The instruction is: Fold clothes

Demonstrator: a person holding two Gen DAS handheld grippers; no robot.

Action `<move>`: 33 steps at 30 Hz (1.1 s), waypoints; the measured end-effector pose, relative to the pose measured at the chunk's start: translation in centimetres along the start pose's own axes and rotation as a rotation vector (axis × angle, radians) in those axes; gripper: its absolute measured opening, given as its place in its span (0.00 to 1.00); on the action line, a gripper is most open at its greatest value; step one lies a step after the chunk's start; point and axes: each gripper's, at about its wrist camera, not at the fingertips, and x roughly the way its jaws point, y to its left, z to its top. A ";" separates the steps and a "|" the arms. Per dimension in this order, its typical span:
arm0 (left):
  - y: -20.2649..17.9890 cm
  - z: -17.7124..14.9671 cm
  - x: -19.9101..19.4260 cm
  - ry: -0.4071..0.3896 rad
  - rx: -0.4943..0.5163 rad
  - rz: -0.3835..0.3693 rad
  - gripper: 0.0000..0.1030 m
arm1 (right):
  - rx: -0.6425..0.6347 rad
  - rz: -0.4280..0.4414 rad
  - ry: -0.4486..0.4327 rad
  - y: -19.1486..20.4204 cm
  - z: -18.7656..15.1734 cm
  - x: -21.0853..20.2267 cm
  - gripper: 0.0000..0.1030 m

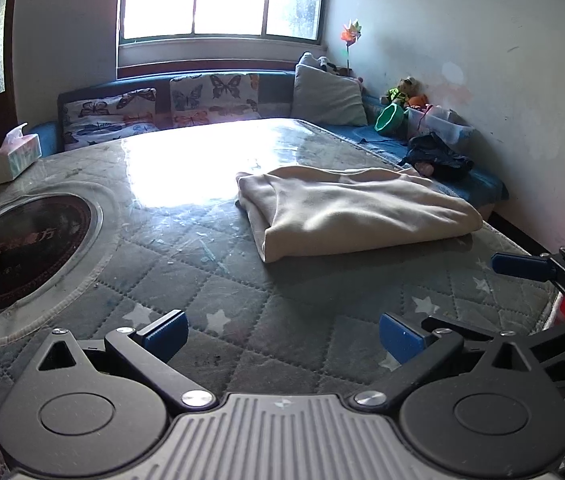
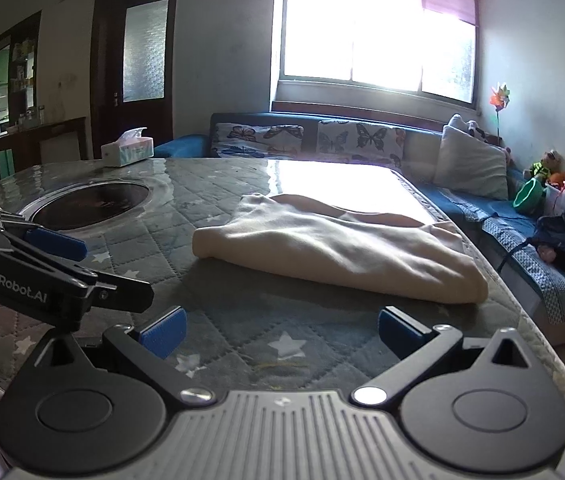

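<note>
On the quilted table (image 1: 242, 320), the folded cream garment (image 1: 358, 212) lies beyond both grippers' spread, empty fingers (image 1: 166, 330).

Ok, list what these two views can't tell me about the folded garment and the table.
- Beige folded garment: its type cannot be told in either view; the folds hide sleeves and collar.
- Table: window glare washes out the far surface in both views.
- Dark round inset: its lettering is too blurred to read, and the left wrist view's edge cuts it off.

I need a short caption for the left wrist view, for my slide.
Open left tool faces a folded beige garment on the quilted table, untouched.
</note>
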 end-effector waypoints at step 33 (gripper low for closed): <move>-0.2 0.0 2.7 0.049 0.006 0.032 1.00 | 0.023 -0.016 0.062 -0.4 -0.8 2.1 1.00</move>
